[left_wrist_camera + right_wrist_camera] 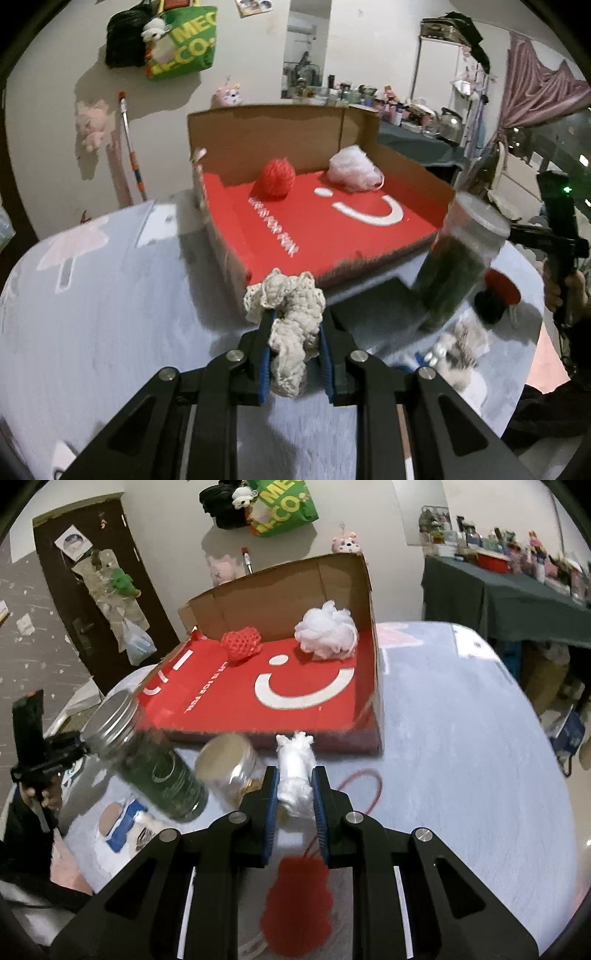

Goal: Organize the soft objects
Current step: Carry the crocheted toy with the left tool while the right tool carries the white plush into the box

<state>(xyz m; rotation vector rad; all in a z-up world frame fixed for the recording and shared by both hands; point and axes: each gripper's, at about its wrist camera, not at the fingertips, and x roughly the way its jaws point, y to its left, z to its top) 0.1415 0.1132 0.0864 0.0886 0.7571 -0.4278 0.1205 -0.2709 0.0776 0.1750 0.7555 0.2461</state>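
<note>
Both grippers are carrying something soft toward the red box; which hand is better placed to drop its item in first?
Probably left. The left gripper, shut on the cream crochet piece, sits right at the red box's near corner. The right gripper, shut on a white tuft, has the jars crowding its left.

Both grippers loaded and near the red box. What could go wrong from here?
1. The jar with the dark contents and the smaller clear jar stand between the grippers and the box; a low swing could topple them.
2. The left gripper pinches the cream crochet piece with much of it bulging loose above the pads; it might slip or snag the box's front edge.
3. The right gripper holds a white bundle with a red part dangling below; it could catch on that edge.
</note>
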